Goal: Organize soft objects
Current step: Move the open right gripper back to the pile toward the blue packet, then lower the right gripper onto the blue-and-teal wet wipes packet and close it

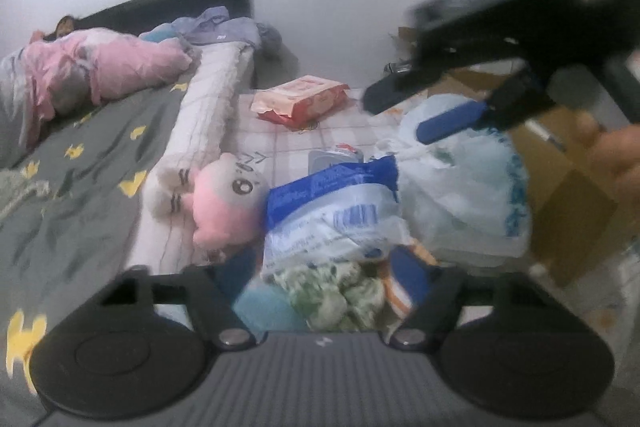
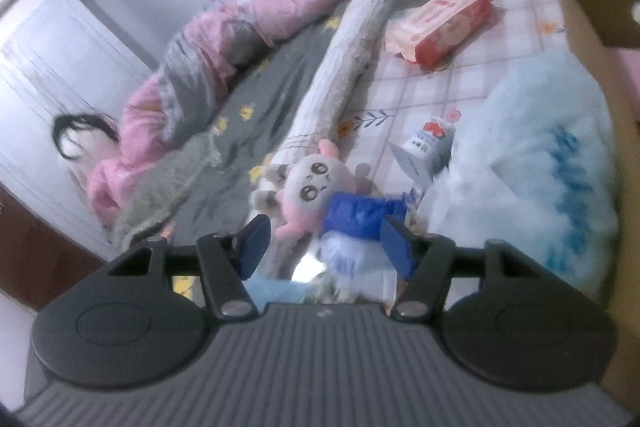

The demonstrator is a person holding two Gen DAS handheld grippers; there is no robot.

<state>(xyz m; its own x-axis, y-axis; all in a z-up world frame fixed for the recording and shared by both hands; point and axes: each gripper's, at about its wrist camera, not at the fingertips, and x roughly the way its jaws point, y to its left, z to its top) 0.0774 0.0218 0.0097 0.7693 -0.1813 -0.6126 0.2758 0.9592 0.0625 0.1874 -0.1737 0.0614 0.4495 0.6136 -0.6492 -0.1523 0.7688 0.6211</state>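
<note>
On the tiled floor beside the bed, the pink plush toy (image 1: 224, 199) leans against the white mattress edge (image 1: 208, 115), touching the blue-and-clear plastic package (image 1: 332, 211) on the side away from the bed. This package is the landmark below.

Step in hand, as judged: secure the pile of soft items at the package. The left gripper (image 1: 320, 291) sits just over the near end of the package, jaws part open around a green-and-white patterned cloth (image 1: 340, 295) and an orange-striped item (image 1: 400, 291); whether the pads press on them cannot be told, as the fingertips are hidden. The right gripper (image 2: 324, 247) hangs above the package with jaws part open, blue pads (image 2: 254, 239) on either side of the package's blue top, not visibly touching.

Procedure:
- Close on fabric only; avoid pinching loose plastic film, which may slip.
- Keep both grippers apart to avoid collision; the right gripper (image 1: 452, 107) is already close above the pile.
- Lift gently; soft items sag and may snag neighbours.

Beyond the package lies a white plastic bag (image 1: 460, 187), then a cardboard box (image 1: 576, 211). Farther off lies a red-and-pink packet (image 1: 300, 99) on the floor (image 1: 280, 143). The bed carries a grey sheet (image 1: 80, 167) with yellow marks and pink bedding (image 1: 108, 67). White walls enclose the room.
</note>
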